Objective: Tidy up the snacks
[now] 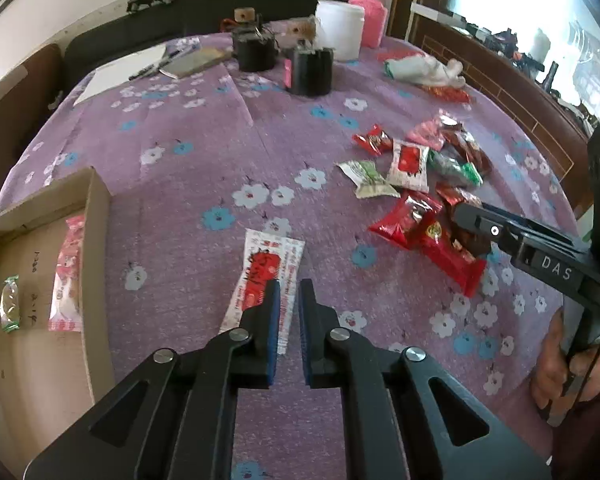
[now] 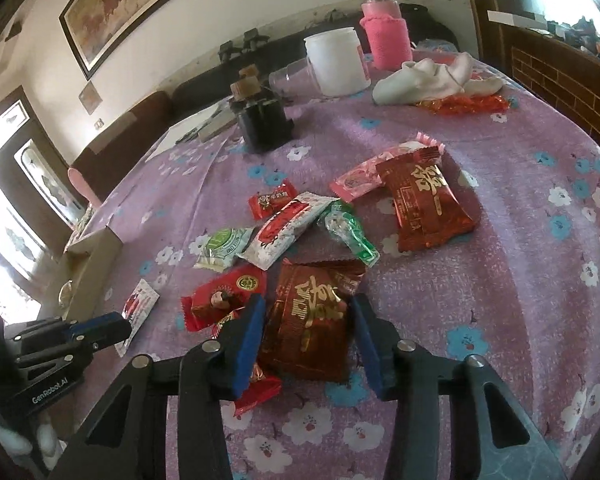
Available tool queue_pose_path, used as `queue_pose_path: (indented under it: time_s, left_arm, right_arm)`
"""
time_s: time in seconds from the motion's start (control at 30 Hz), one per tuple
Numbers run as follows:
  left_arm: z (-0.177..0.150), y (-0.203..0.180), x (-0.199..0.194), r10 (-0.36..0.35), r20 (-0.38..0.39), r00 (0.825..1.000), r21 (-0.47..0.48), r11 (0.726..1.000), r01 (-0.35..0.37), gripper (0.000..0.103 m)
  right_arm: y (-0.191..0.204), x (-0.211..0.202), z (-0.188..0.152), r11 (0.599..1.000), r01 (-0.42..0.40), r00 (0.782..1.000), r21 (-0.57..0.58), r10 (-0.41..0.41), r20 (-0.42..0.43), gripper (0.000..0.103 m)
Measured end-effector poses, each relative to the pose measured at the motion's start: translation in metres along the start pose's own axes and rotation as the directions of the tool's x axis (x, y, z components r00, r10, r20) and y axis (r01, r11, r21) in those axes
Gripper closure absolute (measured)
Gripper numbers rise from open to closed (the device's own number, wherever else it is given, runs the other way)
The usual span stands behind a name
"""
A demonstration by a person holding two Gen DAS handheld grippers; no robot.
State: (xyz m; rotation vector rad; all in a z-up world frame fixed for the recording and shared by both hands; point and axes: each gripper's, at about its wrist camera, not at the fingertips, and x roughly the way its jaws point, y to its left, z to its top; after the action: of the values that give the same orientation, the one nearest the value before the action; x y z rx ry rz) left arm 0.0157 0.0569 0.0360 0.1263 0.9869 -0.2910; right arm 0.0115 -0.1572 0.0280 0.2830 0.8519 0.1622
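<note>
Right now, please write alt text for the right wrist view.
The right gripper has its jaws open around a dark red snack packet on a purple flowered tablecloth. More snack packets lie scattered beyond it.

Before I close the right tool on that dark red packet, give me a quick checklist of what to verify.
1. Dark red packet sits between the right tool's fingers: ok.
2. Right tool wide enough to take the packet: ok, a blue pad on each side.
3. Packet free of neighbours: not ok, the bright red packet lies right against the left pad and could be caught too.
4. Cardboard box has room: ok, only two snacks lie in it.
5. Left tool out of the way: ok, over the white and red sachet, well apart.
6. Left tool gripping that sachet: cannot tell.
</note>
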Motion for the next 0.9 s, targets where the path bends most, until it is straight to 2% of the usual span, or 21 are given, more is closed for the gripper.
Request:
queue_pose_path:
  time_s: [0.07,0.13,0.17,0.23,0.37,0.4,0.43,0.47,0.5,0.7,0.9]
  left_arm:
    - [0.001,0.004,-0.002,0.027,0.016,1.0,-0.01,1.0,-0.027,0.077]
    - [0.002,0.004,-0.001,0.062,0.031,0.998,-0.002,0.998,-0.062,0.038]
    - [0.003,0.003,0.0,0.084,0.045,0.995,0.006,0.996,-0.084,0.034]
    - [0.004,-0.003,0.006,0.117,0.05,0.992,0.037,0.992,-0.119,0.034]
    - [0.002,-0.01,0.025,0.116,-0.009,0.993,0.074,0.991,-0.115,0.034]
    - [0.001,-0.011,0.027,0.108,-0.011,0.994,0.074,0.991,-0.107,0.039]
    - [0.002,-0.011,0.026,0.1,-0.005,0.995,0.072,0.993,-0.099,0.058]
    - [0.003,-0.01,0.026,0.07,-0.011,0.997,0.065,0.995,-0.069,0.07]
    - [0.003,-0.01,0.026,0.057,-0.019,0.998,0.056,0.997,-0.056,0.075]
    - [-0.003,-0.004,0.014,0.038,0.019,0.999,0.015,0.999,-0.038,0.075]
    - [-0.011,0.006,-0.02,-0.004,0.082,0.997,-0.04,0.999,0.007,0.075]
  right_arm:
    - [0.0,-0.001,-0.001,1.0,-0.002,1.0,0.002,0.002,0.002,0.059]
    - [-0.001,-0.003,-0.001,1.0,-0.002,1.0,0.004,0.002,0.007,0.059]
    - [-0.001,-0.004,0.0,1.0,-0.002,1.0,0.005,0.002,0.009,0.059]
    - [-0.001,-0.006,0.0,1.0,0.004,1.0,0.005,-0.004,0.019,0.059]
    - [-0.004,-0.012,0.001,1.0,-0.012,0.999,0.016,0.011,0.038,0.059]
    - [-0.005,-0.013,0.001,1.0,-0.016,0.999,0.02,0.015,0.042,0.059]
    - [-0.005,-0.013,0.002,1.0,-0.019,0.999,0.022,0.018,0.043,0.059]
    - [-0.006,-0.014,0.002,0.999,-0.02,0.999,0.025,0.019,0.046,0.059]
    - [-0.006,-0.015,0.002,0.999,-0.021,0.999,0.027,0.019,0.05,0.059]
    - [-0.006,-0.017,0.003,0.999,-0.023,0.998,0.025,0.021,0.062,0.059]
    - [-0.007,-0.02,0.003,1.0,-0.018,0.997,0.025,0.016,0.077,0.059]
